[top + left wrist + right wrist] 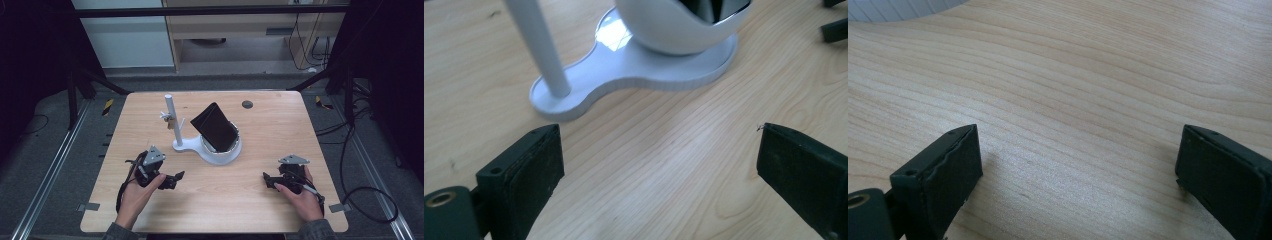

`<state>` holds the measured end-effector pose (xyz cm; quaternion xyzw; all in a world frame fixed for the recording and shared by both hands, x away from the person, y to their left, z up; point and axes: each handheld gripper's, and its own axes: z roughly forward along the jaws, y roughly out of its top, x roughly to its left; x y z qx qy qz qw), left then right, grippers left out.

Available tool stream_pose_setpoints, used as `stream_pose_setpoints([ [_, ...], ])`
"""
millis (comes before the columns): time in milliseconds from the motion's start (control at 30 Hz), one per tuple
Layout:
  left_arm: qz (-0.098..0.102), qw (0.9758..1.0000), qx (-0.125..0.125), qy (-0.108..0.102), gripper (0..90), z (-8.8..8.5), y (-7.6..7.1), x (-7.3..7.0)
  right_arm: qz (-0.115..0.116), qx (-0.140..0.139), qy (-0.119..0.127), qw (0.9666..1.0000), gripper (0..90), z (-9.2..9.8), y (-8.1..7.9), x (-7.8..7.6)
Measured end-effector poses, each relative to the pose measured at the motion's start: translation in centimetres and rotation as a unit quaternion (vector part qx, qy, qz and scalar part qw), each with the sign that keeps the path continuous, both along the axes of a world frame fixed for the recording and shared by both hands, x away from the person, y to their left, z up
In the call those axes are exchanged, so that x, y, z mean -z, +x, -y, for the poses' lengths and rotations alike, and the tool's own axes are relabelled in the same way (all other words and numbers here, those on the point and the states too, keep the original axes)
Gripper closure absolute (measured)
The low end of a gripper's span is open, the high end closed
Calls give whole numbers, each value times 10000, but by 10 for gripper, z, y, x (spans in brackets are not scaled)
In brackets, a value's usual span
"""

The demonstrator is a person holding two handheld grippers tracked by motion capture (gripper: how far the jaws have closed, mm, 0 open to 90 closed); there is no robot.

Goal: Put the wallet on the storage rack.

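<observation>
While the left gripper [175, 178] rests low on the wooden table [260, 135] near its front left, its jaws stand wide apart with nothing between them, aimed at the white stand [634, 70]. That stand sits mid-table, a thin upright post [171, 120] rising from its left end and a round white bowl [220, 152] on its right end holding a black folded wallet [214, 127] that leans tilted. Well apart at the front right, the right gripper [267, 179] gapes equally wide over bare wood, holding nothing.

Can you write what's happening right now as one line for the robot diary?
left hand-held gripper: open, empty | right hand-held gripper: open, empty | black wallet: standing in white holder | table: wooden
</observation>
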<state>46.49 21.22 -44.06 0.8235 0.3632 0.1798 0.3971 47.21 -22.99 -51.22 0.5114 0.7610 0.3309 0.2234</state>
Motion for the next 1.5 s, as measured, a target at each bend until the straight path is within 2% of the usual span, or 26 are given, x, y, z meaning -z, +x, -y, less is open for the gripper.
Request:
stream_pose_setpoints([
  [133,-96,9998,-146,89,50,-10,5,11,0,0,0,10000,48,0,0,0],
  [500,-158,9977,-468,465,56,-30,10,36,0,6,-1,10000,48,0,0,0],
  [733,-214,9967,-633,470,56,-41,12,44,1,9,-3,10000,48,0,0,0],
  [900,-270,9954,-676,623,56,-47,14,51,-1,11,-4,10000,48,0,0,0],
  [1500,-396,9939,-810,641,54,-56,19,60,4,12,-14,10000,48,0,-1,0],
])
